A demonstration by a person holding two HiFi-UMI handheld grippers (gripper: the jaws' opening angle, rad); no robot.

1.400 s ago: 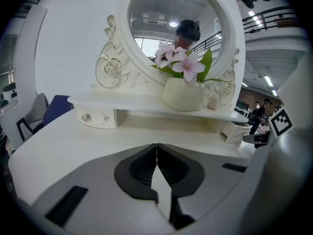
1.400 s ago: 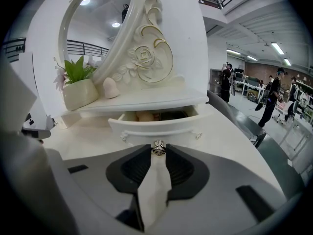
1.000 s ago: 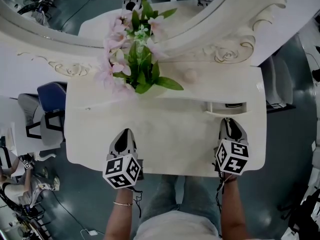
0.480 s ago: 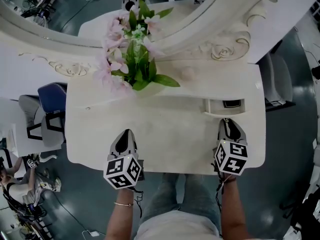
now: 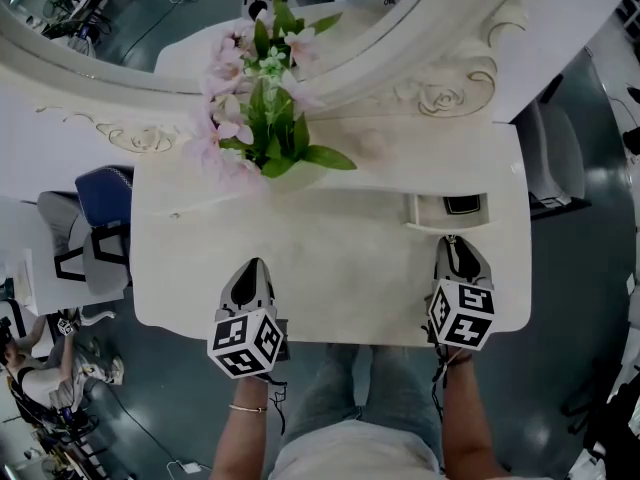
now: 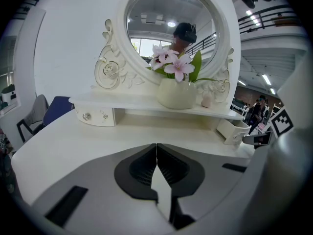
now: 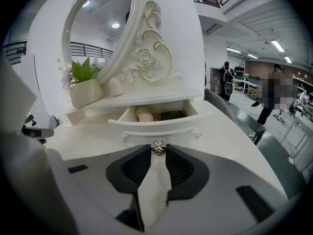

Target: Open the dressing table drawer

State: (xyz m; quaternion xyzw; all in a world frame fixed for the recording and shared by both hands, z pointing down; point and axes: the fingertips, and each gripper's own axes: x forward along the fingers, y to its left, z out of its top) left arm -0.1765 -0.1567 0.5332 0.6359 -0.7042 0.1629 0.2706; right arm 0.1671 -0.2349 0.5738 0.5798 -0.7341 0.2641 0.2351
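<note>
Dressing table seen from above. White surface, with the carved mirror frame at 12 o'clock. A pot of pink flowers stands at 11 o'clock and a small pale ornament at 1 o'clock. The drawer at 3 o'clock stands pulled out, and the tips of the right tongs meet its front. The left tongs lie at 7 o'clock, well apart from the drawer. A blue chair is at 9 o'clock.

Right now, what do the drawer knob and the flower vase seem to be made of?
The drawer knob looks like faceted glass or crystal, perhaps metal-set: it glints silver. The flower vase looks like cream ceramic with a soft sheen, smooth and rounded; plastic cannot be ruled out.
</note>
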